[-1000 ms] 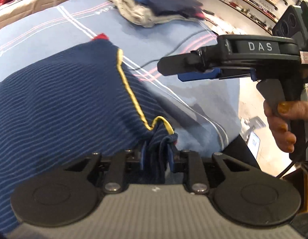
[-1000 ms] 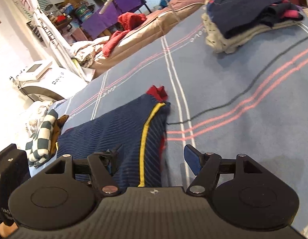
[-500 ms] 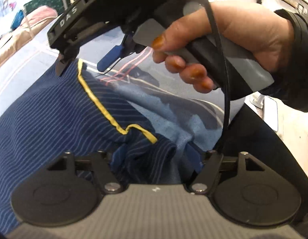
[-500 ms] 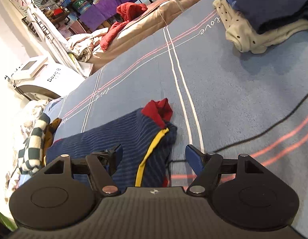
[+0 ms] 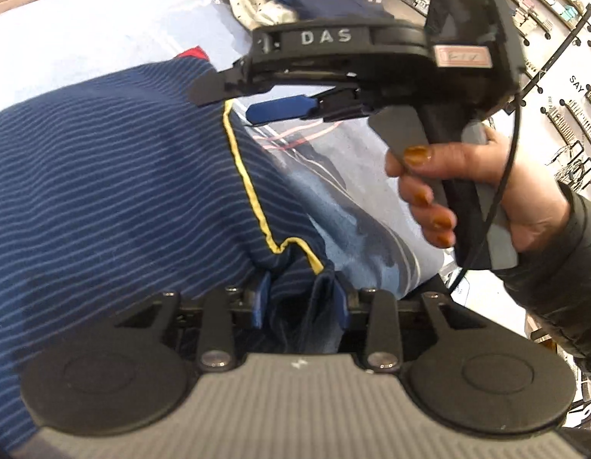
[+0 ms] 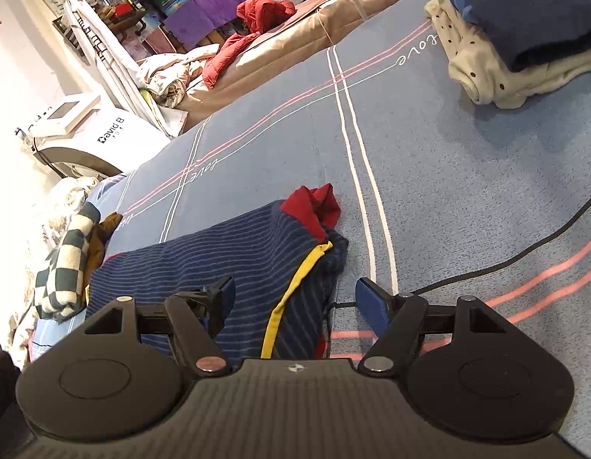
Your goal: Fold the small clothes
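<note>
A navy garment [image 5: 123,191] with thin blue stripes, yellow piping and a red end [image 6: 314,210] lies on the blue bedspread [image 6: 448,176]. My left gripper [image 5: 301,298] has its jaws closing on the garment's bunched near corner, and the fabric fills the gap between the blue pads. My right gripper [image 6: 295,302] stands open low over the garment's piped edge, one finger on each side and neither pad pressing on the cloth. In the left wrist view the right gripper [image 5: 234,101] hovers over the same edge, held by a hand [image 5: 467,191].
A stack of folded clothes [image 6: 525,38] sits at the far right of the bed. A black cable [image 6: 525,260] crosses the spread. A checked cloth [image 6: 62,267] lies at the left edge, beside a white machine [image 6: 85,134]. The bed's edge [image 5: 429,267] drops away near the hand.
The left jaws let the corner go, spread wide, and have come in on the bunched corner again. The right gripper moved forward along the piped edge, still open.
</note>
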A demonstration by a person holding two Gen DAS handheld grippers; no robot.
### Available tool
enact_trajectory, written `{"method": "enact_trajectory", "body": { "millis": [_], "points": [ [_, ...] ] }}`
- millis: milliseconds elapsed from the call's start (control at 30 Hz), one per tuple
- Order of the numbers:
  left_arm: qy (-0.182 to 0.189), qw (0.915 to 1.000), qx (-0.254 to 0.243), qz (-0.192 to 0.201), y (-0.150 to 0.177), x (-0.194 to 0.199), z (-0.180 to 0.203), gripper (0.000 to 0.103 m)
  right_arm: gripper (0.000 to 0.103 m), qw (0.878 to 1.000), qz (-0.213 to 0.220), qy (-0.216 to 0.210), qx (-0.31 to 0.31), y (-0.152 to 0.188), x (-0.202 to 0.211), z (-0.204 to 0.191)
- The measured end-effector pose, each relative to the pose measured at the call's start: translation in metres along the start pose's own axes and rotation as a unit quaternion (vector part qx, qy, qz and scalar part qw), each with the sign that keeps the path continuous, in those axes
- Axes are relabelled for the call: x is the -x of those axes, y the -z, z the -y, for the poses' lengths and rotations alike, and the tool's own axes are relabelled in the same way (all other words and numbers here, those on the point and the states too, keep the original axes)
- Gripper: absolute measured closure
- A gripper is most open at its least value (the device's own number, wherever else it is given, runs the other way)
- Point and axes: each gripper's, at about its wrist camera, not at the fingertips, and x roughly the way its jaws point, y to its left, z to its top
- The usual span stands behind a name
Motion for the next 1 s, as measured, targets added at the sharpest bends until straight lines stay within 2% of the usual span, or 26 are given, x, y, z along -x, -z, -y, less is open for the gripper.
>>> {"method": "enact_trajectory", "body": {
  "millis": [67, 133, 233, 300, 367, 400, 433, 567, 600, 633, 667, 800, 900, 1000],
  "points": [
    [-0.009, 0.9998, -0.017, -0.007, -0.001, -0.005, 0.002, 0.066, 0.0, 1.0, -0.002, 0.0, -0.002, -0.001, -0.003, 0.0],
    [-0.024, 0.9988, -0.042, -0.006, 0.0, -0.022, 0.021, 0.052, 0.0, 1.0, -0.001, 0.0, -0.003, -0.001, -0.006, 0.0],
    [-0.058, 0.9939, -0.094, -0.008, 0.005, -0.029, 0.04, 0.044, 0.0, 1.0, 0.006, 0.006, -0.006, -0.003, -0.009, 0.0],
    [-0.085, 0.9872, -0.134, -0.01, 0.009, -0.035, 0.051, 0.046, 0.0, 1.0, 0.011, 0.004, -0.011, -0.005, -0.012, 0.001],
    [-0.101, 0.9827, -0.155, -0.01, 0.011, -0.037, 0.057, 0.047, 0.0, 1.0, 0.014, 0.004, -0.01, -0.008, -0.017, 0.0],
    [-0.105, 0.9822, -0.155, -0.009, 0.012, -0.036, 0.056, 0.051, 0.0, 1.0, 0.011, 0.007, -0.012, -0.009, -0.021, 0.001],
    [-0.107, 0.983, -0.149, -0.008, 0.011, -0.035, 0.054, 0.058, 0.0, 1.0, 0.01, 0.011, -0.017, -0.01, -0.024, 0.002],
    [-0.084, 0.992, -0.094, -0.004, 0.007, -0.025, 0.036, 0.069, 0.001, 1.0, 0.025, 0.006, -0.013, -0.011, -0.031, -0.004],
    [-0.08, 0.9932, -0.085, -0.004, 0.008, -0.02, 0.034, 0.07, 0.016, 0.999, 0.031, 0.014, -0.003, -0.01, -0.031, -0.007],
    [-0.079, 0.9937, -0.08, -0.004, 0.008, -0.019, 0.032, 0.071, 0.026, 0.999, 0.036, 0.024, 0.01, -0.01, -0.032, -0.011],
    [-0.079, 0.9936, -0.081, -0.004, 0.009, -0.018, 0.032, 0.071, 0.052, 0.999, 0.034, 0.029, 0.018, -0.01, -0.034, -0.014],
    [-0.078, 0.9937, -0.081, -0.003, 0.01, -0.014, 0.035, 0.073, 0.063, 0.999, 0.033, 0.031, 0.005, -0.01, -0.032, -0.012],
    [-0.055, 0.9972, -0.05, 0.004, 0.01, -0.003, 0.024, 0.074, 0.066, 0.999, 0.037, 0.016, -0.021, -0.014, -0.024, -0.013],
    [-0.045, 0.9981, -0.04, 0.016, 0.01, 0.007, 0.021, 0.075, 0.067, 0.999, 0.038, 0.009, -0.014, -0.019, -0.019, -0.027]
  ]
}}
